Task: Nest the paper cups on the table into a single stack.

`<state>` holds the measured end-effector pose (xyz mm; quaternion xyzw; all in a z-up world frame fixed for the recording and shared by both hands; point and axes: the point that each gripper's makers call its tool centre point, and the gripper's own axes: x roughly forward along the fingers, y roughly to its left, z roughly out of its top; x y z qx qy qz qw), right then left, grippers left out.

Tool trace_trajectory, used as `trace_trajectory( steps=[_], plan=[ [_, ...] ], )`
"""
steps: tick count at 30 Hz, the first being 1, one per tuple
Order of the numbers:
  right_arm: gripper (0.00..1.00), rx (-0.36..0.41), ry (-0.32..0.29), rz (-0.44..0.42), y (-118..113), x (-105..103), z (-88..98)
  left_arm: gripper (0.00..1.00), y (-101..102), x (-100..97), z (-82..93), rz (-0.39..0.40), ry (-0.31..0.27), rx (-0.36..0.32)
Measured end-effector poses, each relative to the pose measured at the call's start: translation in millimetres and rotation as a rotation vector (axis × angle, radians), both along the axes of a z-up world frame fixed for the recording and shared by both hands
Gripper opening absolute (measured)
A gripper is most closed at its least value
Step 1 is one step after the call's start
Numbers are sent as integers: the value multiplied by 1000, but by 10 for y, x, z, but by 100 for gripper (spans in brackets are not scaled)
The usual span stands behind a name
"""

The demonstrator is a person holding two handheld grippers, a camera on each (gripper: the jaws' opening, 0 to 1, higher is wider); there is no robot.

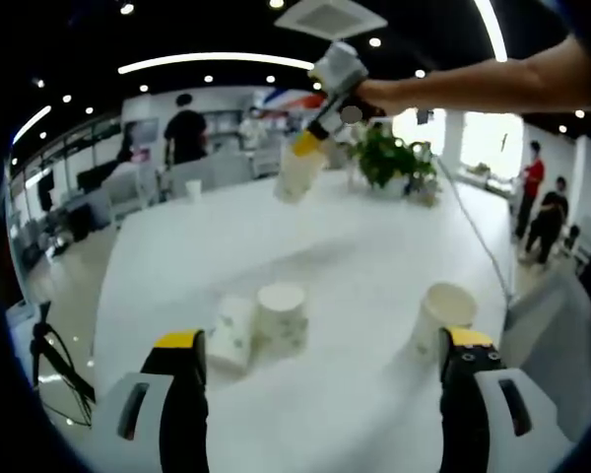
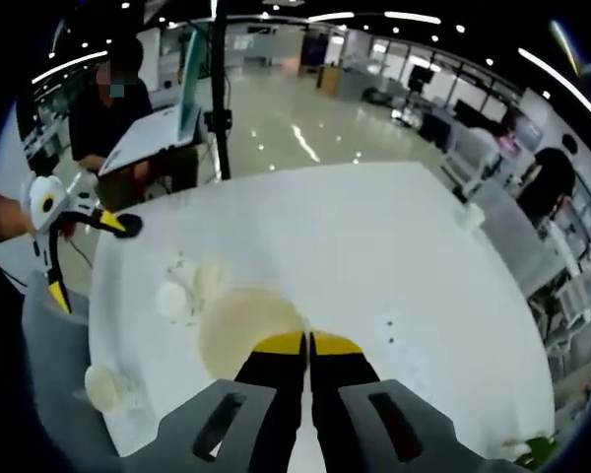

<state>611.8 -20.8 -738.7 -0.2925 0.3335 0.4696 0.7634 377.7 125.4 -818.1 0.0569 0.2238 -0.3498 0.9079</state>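
A big white table point(image 1: 374, 296) sits in an office room. In the left gripper view, the left gripper point(image 1: 320, 379) has its two jaws spread wide apart, and nothing is between them. It hangs above the near edge of the table. On the table, just past the left jaw, one paper cup point(image 1: 282, 315) stands up, and a tipped cup point(image 1: 232, 335) lies against its side. Another standing cup point(image 1: 439, 317) is well apart from those two, by the right jaw. Far across the table stands a green plant point(image 1: 389, 158).

The right gripper point(image 1: 313, 133) is up in the air over the far side of the table. It has a held cup point(image 1: 297, 175) hanging tilted from it. In the right gripper view, its jaws are pressed close together on the cup's rim point(image 2: 244, 330), and the cup's open mouth shows above the table.
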Motion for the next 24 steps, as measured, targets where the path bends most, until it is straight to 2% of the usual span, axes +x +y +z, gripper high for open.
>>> trace_trajectory(
  steps=[15,24],
  plan=[
    [0,-11,37,4,16,-90,62,97,9,49,35,-7,-8,15],
    [0,-26,63,3,-29,-226,123,98,-39,81,-8,-50,2,10]
  ],
)
